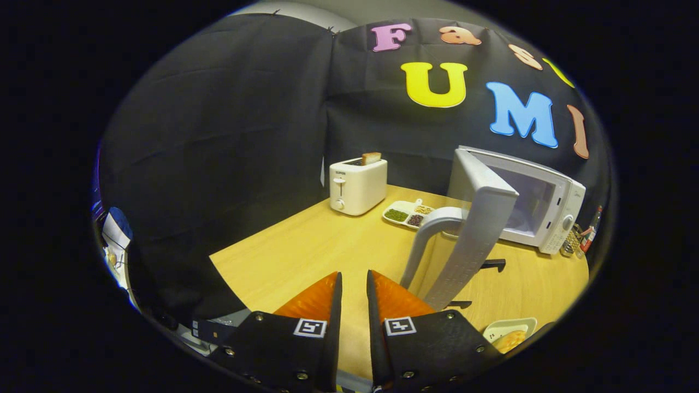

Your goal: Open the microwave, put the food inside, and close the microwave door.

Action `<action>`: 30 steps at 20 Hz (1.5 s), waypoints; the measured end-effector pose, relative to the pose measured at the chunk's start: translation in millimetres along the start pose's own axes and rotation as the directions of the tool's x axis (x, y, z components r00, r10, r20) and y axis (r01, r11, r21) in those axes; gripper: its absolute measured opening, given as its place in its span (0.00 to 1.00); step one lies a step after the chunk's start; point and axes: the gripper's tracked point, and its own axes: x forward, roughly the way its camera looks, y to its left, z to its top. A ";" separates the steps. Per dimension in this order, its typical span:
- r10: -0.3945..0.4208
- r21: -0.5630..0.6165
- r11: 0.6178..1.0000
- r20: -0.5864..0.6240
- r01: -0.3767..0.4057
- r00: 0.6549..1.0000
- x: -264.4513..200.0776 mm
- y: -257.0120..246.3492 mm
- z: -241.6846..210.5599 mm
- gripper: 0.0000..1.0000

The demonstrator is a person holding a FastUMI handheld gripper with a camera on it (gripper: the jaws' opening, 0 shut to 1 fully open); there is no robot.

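Door step looked done: the microwave (538, 204), at 2 o'clock from the tongs (354, 281), stood with its door (474, 229) swung wide. The tongs were nearly closed, a narrow gap between the fingers, holding nothing. Food dish (510, 334) lay on the desk (306, 245) at 4 o'clock, close by. Next move, as I judged: turn right, open, grip the dish. Count: one microwave, one toaster (357, 185), one snack tray (408, 213).
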 end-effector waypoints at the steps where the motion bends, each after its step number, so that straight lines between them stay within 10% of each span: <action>1: 0.027 0.000 1.000 0.030 -0.027 0.999 -9.0 4.2 10.5 0.29; 5: 0.009 -0.022 1.000 0.183 -0.005 0.983 -46.0 -17.3 55.9 0.96; 18: -0.336 0.126 0.938 0.106 0.323 0.936 -101.4 -195.8 11.2 0.97; 30: -0.332 0.242 0.879 -0.309 0.411 0.891 -90.6 -241.1 -144.4 0.97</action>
